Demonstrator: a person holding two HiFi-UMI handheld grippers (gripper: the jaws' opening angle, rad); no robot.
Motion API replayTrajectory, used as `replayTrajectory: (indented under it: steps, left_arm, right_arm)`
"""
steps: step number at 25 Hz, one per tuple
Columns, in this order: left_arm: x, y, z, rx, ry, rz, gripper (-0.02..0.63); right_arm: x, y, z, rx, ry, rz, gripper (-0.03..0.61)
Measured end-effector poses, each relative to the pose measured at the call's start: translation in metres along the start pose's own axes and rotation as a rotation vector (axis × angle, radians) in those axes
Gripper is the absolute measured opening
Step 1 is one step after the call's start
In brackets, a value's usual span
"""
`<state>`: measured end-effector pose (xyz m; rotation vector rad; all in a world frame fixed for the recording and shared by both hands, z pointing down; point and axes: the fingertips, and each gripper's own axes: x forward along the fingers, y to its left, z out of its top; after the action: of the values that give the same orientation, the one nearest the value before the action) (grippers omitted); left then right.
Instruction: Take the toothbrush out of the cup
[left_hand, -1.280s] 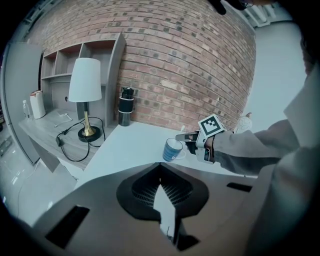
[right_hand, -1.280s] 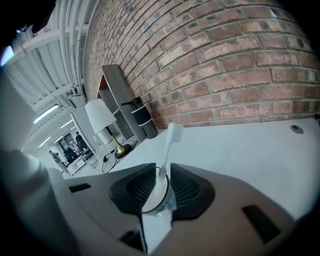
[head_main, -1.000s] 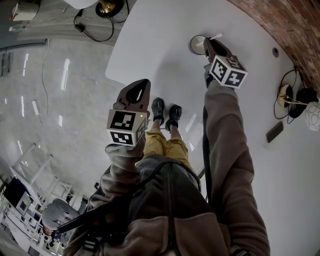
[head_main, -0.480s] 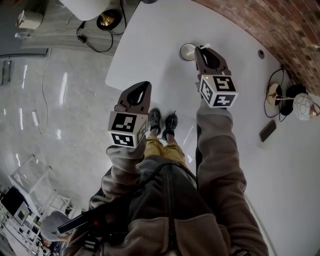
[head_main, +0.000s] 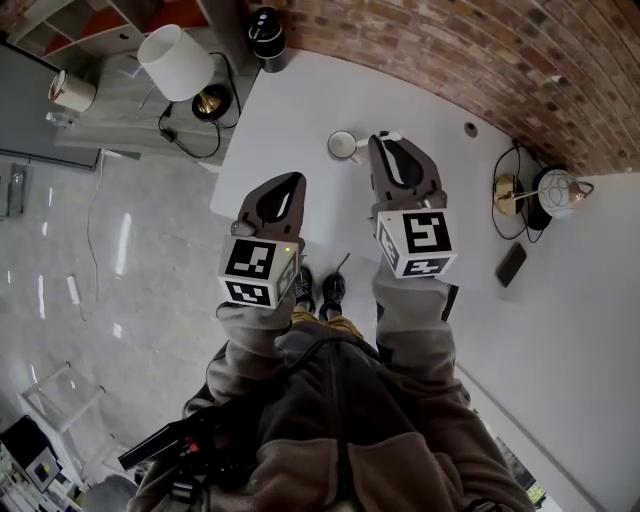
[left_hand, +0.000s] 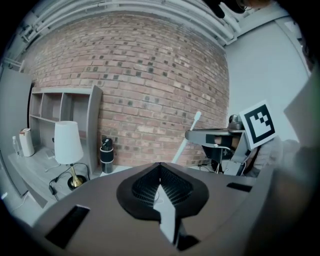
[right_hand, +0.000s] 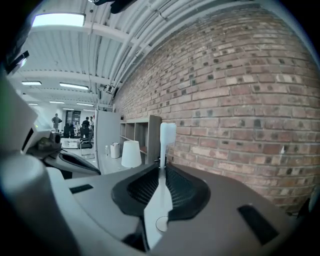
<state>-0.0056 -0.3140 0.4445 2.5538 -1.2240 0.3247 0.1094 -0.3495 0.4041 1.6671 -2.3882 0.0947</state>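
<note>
A white cup (head_main: 343, 146) stands on the white table (head_main: 300, 100). My right gripper (head_main: 386, 143) hovers just right of the cup, shut on the white toothbrush (head_main: 390, 135). In the right gripper view the toothbrush (right_hand: 166, 134) sticks up from between the jaws of the right gripper (right_hand: 162, 167), with its handle running back between them. My left gripper (head_main: 292, 181) is shut and empty, near the table's front edge. From the left gripper (left_hand: 160, 165) the toothbrush (left_hand: 187, 136) slants up from the right gripper (left_hand: 212, 136).
A white-shade lamp (head_main: 176, 62) stands on a side shelf and a black cylinder (head_main: 266, 28) at the table's far corner. A round lamp (head_main: 555, 190), cables and a dark phone (head_main: 510, 264) lie at the right. The brick wall (head_main: 480, 60) runs behind.
The right gripper has risen and drawn back from the cup, bringing the toothbrush out with it. The head view has tilted up, showing the wall. The left gripper stays shut.
</note>
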Motion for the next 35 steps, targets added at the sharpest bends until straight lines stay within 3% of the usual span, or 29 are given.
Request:
replayTrajectory:
  steps: [13, 19, 26, 35]
  left_arm:
    - [-0.041, -0.055, 0.132, 0.143, -0.232, -0.048, 0.005]
    - [-0.062, -0.071, 0.175, 0.205, -0.320, -0.056, 0.005]
    - [-0.079, -0.076, 0.207, 0.258, -0.390, -0.057, 0.005]
    - [-0.083, -0.075, 0.220, 0.285, -0.423, -0.046, 0.005]
  right_arm:
    - [-0.087, 0.009, 0.124, -0.038, -0.199, -0.068, 0.049]
    - [-0.110, 0.014, 0.167, -0.079, -0.292, -0.076, 0.048]
    - [-0.121, 0.016, 0.201, -0.118, -0.363, -0.095, 0.048]
    - [-0.124, 0.012, 0.214, -0.134, -0.400, -0.107, 0.048]
